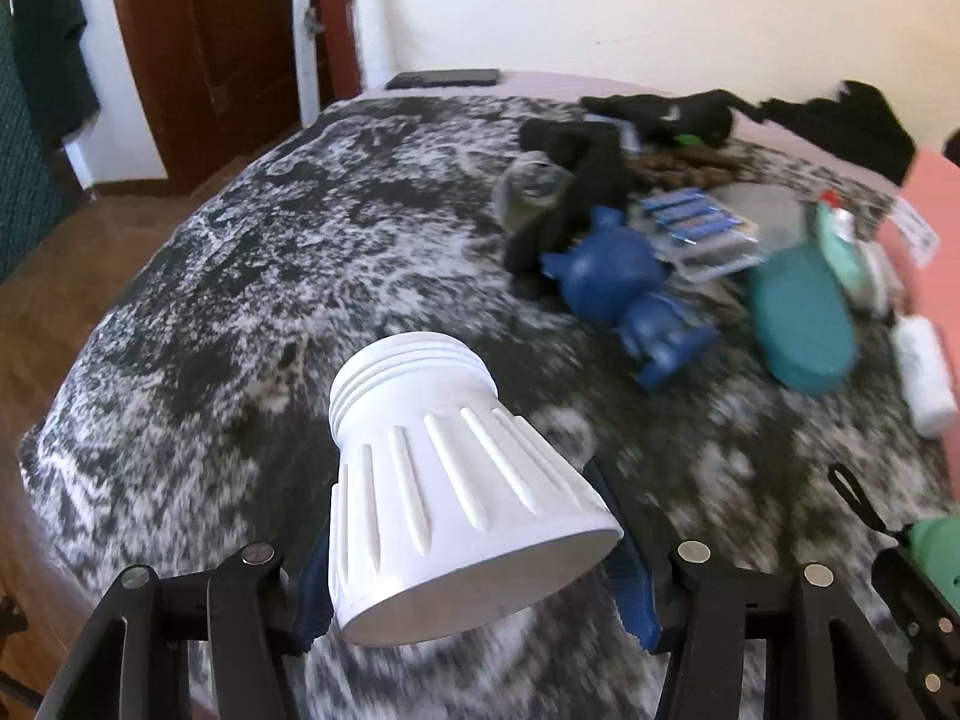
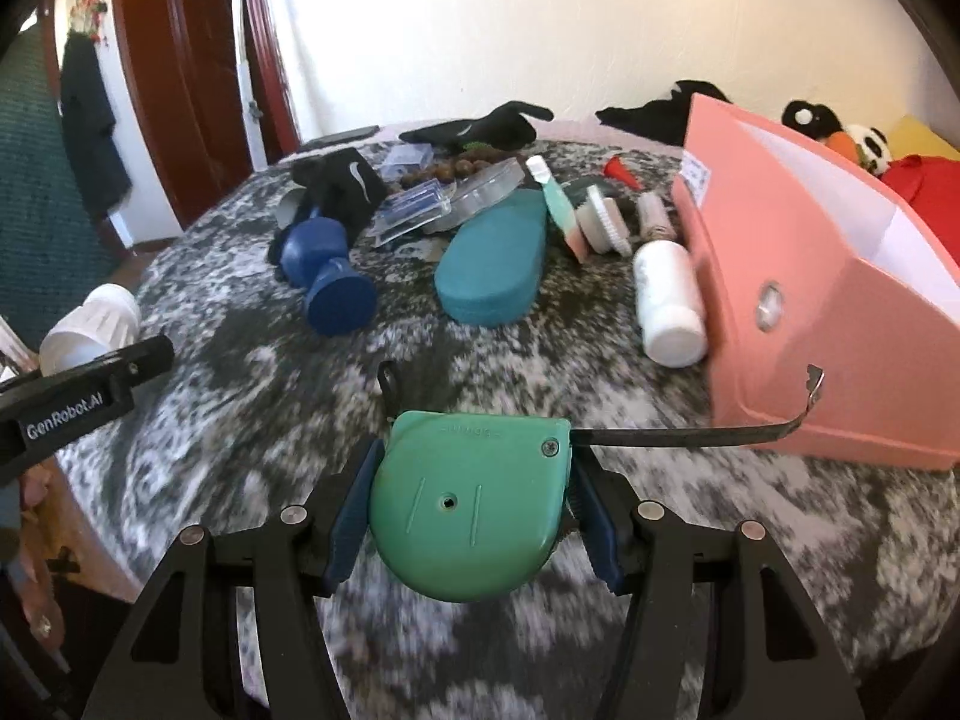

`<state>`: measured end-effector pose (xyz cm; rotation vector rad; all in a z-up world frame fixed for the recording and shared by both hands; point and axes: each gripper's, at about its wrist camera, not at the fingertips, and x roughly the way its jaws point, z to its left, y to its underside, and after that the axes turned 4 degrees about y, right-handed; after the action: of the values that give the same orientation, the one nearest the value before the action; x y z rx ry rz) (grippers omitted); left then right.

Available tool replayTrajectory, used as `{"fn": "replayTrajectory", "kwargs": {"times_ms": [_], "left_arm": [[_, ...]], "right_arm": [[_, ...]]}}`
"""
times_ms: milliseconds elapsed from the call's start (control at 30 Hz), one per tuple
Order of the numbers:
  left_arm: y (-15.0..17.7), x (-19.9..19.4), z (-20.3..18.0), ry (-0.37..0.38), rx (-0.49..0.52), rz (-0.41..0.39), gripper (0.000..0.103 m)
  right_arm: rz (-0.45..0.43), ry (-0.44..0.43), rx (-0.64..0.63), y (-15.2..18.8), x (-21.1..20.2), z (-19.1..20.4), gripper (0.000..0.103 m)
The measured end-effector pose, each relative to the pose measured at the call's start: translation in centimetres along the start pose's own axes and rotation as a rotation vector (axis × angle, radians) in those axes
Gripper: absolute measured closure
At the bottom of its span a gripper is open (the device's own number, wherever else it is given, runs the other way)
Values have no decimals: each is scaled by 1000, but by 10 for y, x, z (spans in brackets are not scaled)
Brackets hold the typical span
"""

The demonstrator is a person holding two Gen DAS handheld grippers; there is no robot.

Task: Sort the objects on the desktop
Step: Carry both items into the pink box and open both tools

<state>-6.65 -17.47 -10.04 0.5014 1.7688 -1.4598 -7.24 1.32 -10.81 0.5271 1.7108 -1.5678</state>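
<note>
Your left claw (image 1: 474, 546) pinched a white ribbed lamp housing (image 1: 444, 480), blue pads on both flanks, threaded neck pointing away from you, clear of the mottled black-and-white cloth on the tabletop (image 1: 300, 252). Your right claw (image 2: 471, 516) gripped a green tape measure (image 2: 468, 504) across its case; its dark blade (image 2: 690, 435) ran out to the right, hooked tip (image 2: 813, 381) just beside the lower front of the pink storage box (image 2: 798, 312). From the right wrist view, the left claw and its white housing showed at the left edge (image 2: 90, 330).

Past the claws, mid-tabletop: a blue figurine (image 1: 624, 294) lay on its side, a teal oval case (image 2: 492, 258) to its right, then a white bottle (image 2: 669, 300) lying just beside the pink box. Farther back: clear plastic cases (image 2: 414, 204), a white brush (image 2: 603, 228), a mint tube (image 2: 558, 204), brown beads (image 2: 456, 171), black gloves (image 2: 480, 126). The heap was blurred; contact between pieces couldn't be told. At the far edge: a dark flat phone-like slab (image 1: 444, 78), with a wooden door (image 1: 198, 48) behind to the left.
</note>
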Motion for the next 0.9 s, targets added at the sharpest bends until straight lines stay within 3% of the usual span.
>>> {"fn": "replayTrajectory", "kwargs": {"times_ms": [433, 733, 900], "left_arm": [[35, -88, -74, 119, 141, -95, 41], [40, -126, -166, 286, 296, -142, 40], [20, -136, -225, 392, 361, -164, 40]], "right_arm": [[-91, 70, 73, 56, -105, -60, 40], [-166, 206, 200, 78, -167, -135, 40], [-226, 301, 251, 68, -194, -182, 40]]}}
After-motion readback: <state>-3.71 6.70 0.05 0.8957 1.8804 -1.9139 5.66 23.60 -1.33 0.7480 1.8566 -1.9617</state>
